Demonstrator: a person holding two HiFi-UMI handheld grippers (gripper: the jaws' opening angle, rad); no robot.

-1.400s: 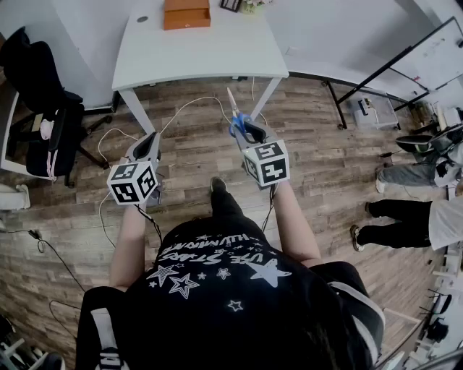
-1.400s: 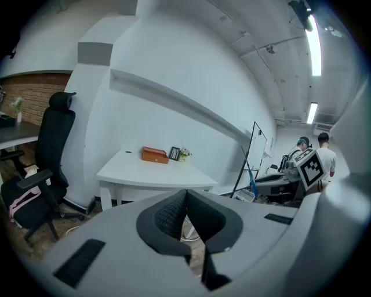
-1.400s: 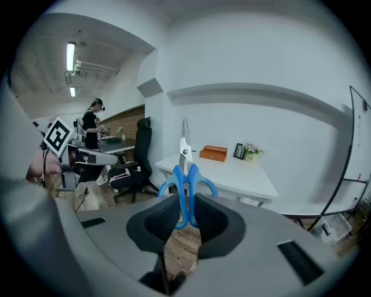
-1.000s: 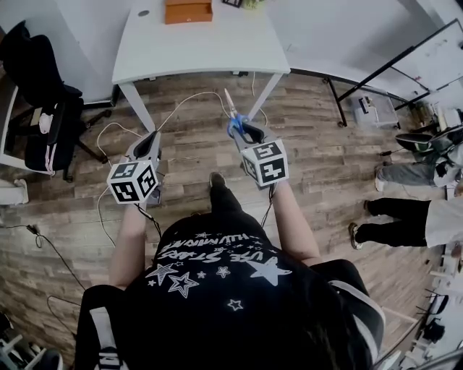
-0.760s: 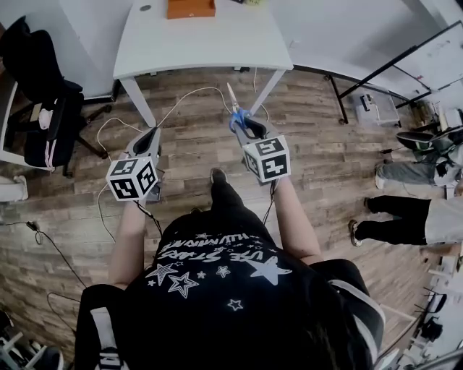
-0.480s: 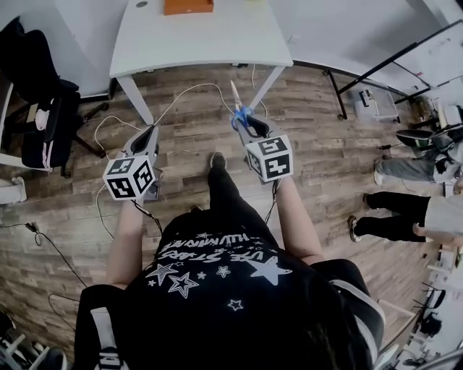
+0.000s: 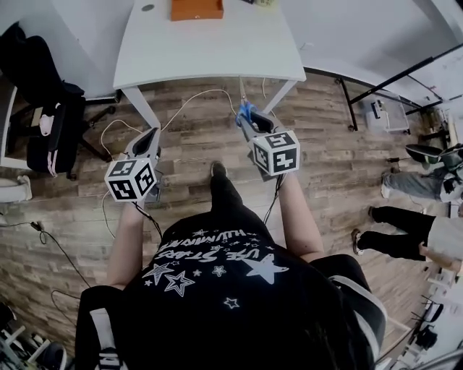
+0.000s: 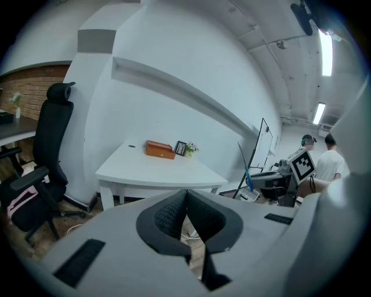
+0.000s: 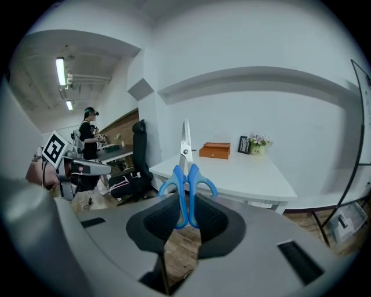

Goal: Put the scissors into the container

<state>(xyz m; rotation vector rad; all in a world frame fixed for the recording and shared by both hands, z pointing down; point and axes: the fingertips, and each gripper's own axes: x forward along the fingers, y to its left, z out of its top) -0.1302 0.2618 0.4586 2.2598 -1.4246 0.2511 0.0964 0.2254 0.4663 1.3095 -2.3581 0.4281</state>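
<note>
Blue-handled scissors point(image 9: 185, 174) stand blades-up in my right gripper point(image 9: 185, 216), which is shut on their handle loops. In the head view the scissors point(image 7: 244, 110) point toward the white table point(image 7: 210, 50), and the right gripper point(image 7: 249, 123) is just short of the table's near edge. An orange open box point(image 7: 197, 9), the container, sits at the table's far side; it also shows in the right gripper view as the orange box point(image 9: 214, 151) and in the left gripper view point(image 8: 160, 149). My left gripper point(image 8: 186, 216) is shut and empty, held over the floor point(image 7: 148, 141).
A black office chair point(image 7: 40, 108) stands to the left of the table. Cables point(image 7: 181, 108) trail over the wooden floor under the table. A picture frame point(image 9: 243, 144) and a small plant point(image 9: 258, 142) sit near the box. A seated person's legs point(image 7: 405, 231) are at the right.
I have stepped toward the table; the right gripper with the scissors has moved forward and up to the table's near edge. The left gripper stays where it was.
</note>
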